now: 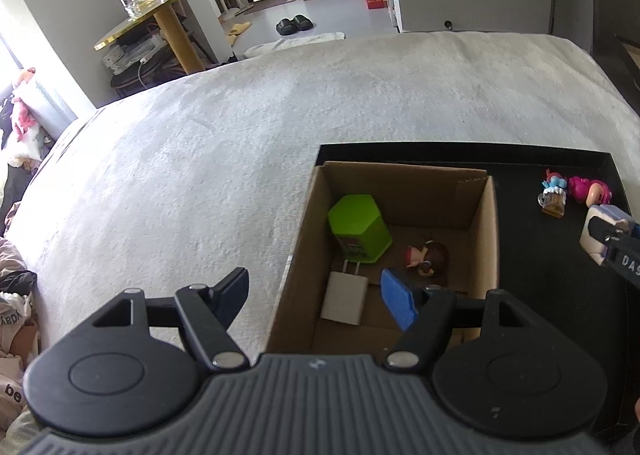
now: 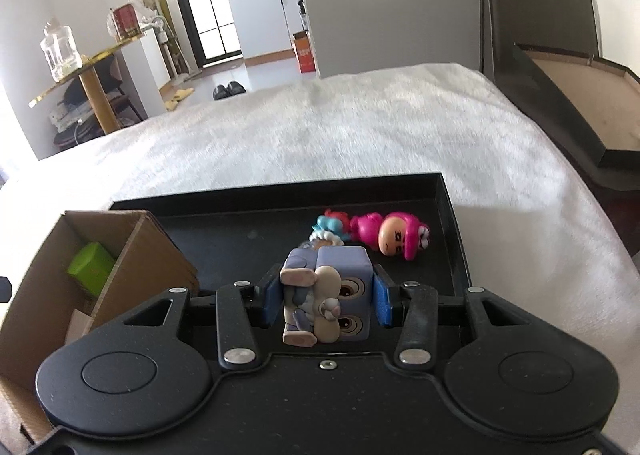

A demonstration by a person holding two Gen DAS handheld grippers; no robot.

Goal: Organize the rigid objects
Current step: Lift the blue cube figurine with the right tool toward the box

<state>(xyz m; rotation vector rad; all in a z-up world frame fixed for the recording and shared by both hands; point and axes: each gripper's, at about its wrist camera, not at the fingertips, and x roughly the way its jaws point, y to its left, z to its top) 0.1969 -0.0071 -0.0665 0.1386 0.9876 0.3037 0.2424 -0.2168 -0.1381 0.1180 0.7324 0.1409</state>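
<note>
My right gripper point(image 2: 326, 301) is shut on a lilac block-shaped figurine point(image 2: 326, 295), lifted above the black tray point(image 2: 452, 223); its blue pads press both sides. The left wrist view catches the same figurine point(image 1: 600, 233) at the right edge. A pink figurine point(image 2: 390, 235) and a small blue-and-red one point(image 2: 326, 229) lie on the tray behind it. My left gripper point(image 1: 316, 297) stands open over the near-left wall of the cardboard box point(image 1: 304, 231), nothing between its fingers. Inside the box lie a green hexagonal container point(image 1: 358, 227), a white charger point(image 1: 344, 303) and a brown-haired figurine point(image 1: 426, 257).
The tray and box rest on a white fluffy blanket point(image 1: 240, 143) covering a bed. A gold-topped side table point(image 1: 160, 11) with a glass jar stands beyond the bed's far left. A dark headboard and wooden ledge point(image 2: 580, 95) run along the right side. Clothes are piled at the left edge point(image 1: 16, 295).
</note>
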